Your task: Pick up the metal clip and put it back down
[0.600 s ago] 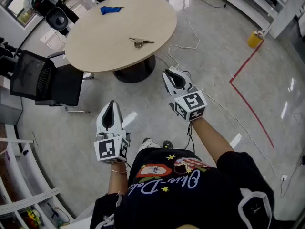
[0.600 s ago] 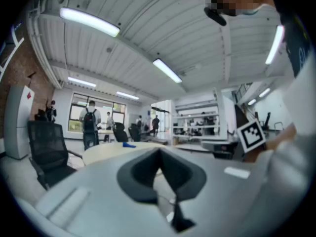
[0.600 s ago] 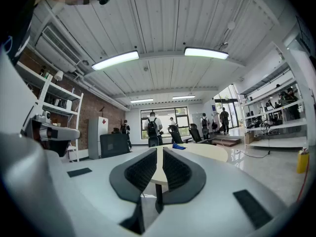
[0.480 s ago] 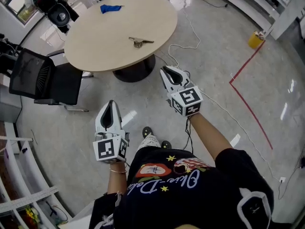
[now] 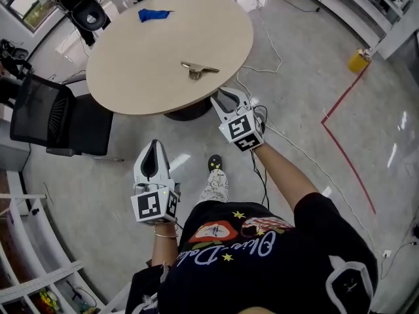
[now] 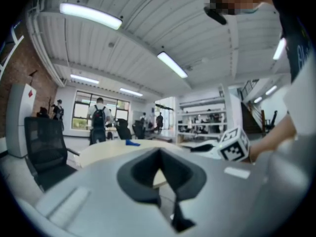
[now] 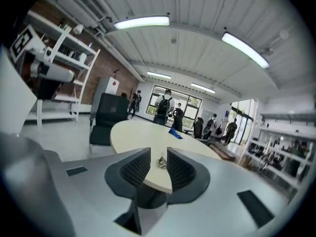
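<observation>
The metal clip (image 5: 196,69) lies on the round beige table (image 5: 131,64), right of its middle. My right gripper (image 5: 221,99) hovers at the table's near edge, short of the clip. Its jaws stand apart with nothing between them. In the right gripper view the clip (image 7: 161,162) shows far off through the gap of that gripper (image 7: 158,154). My left gripper (image 5: 154,146) hangs lower over the floor, away from the table, with its tips together. In the left gripper view its jaws meet over the table (image 6: 113,147), and the left gripper (image 6: 159,152) holds nothing.
A blue cloth (image 5: 154,14) lies at the table's far side. A black office chair (image 5: 55,113) stands left of the table. A white cable (image 5: 275,64) and a red tape line (image 5: 347,156) run across the floor. White shelving (image 5: 26,267) is at lower left.
My right gripper has moved forward and up to the table's near edge. The table and clip now sit closer in the head view. The left gripper has hardly moved.
</observation>
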